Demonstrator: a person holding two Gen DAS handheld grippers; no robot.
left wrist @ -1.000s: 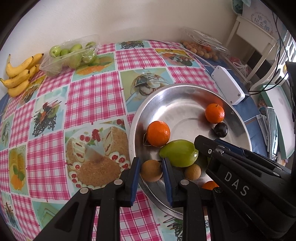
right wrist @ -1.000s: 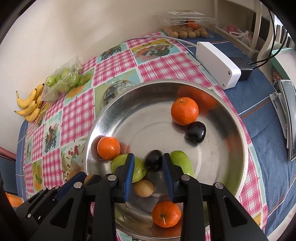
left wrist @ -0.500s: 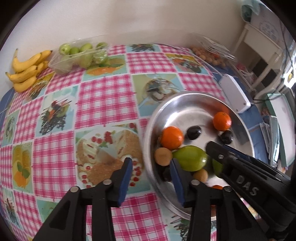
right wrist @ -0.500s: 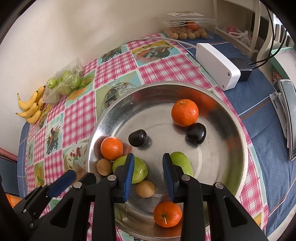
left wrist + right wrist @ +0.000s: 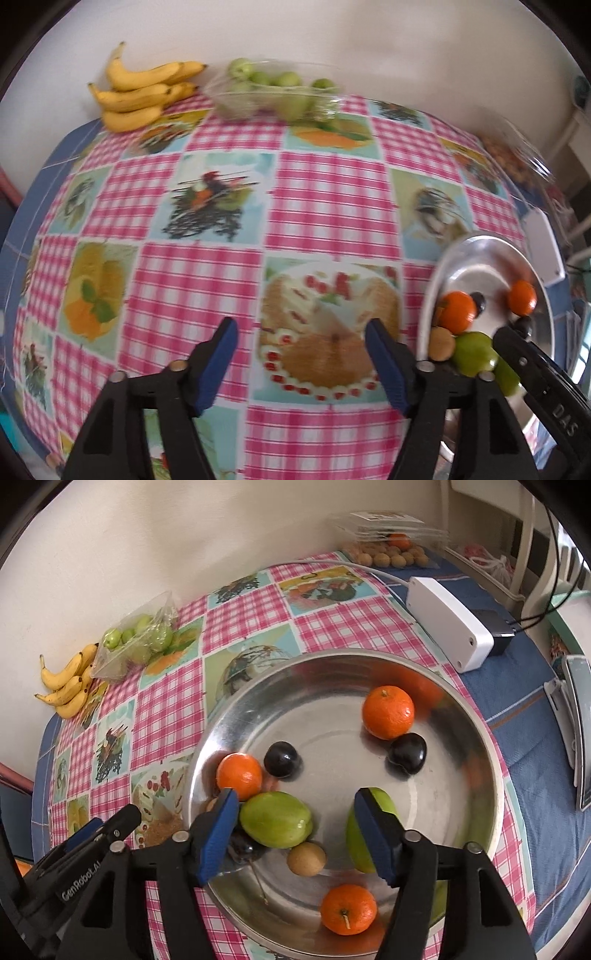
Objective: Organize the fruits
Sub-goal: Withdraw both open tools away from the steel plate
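Both tools empty-handed. Left gripper (image 5: 301, 354): jaws have just been opening, now wide, nothing between them, over the pink checked tablecloth surface (image 5: 325, 199) left of the round steel bowl (image 5: 493, 775). Right gripper (image 5: 295, 825): jaws just opened, part-wide, over the bowl's near side, empty. Oranges, dark plums, green fruits lie loose inside, apparently gathered there. Yellow bananas (image 5: 142, 92) remain far left.
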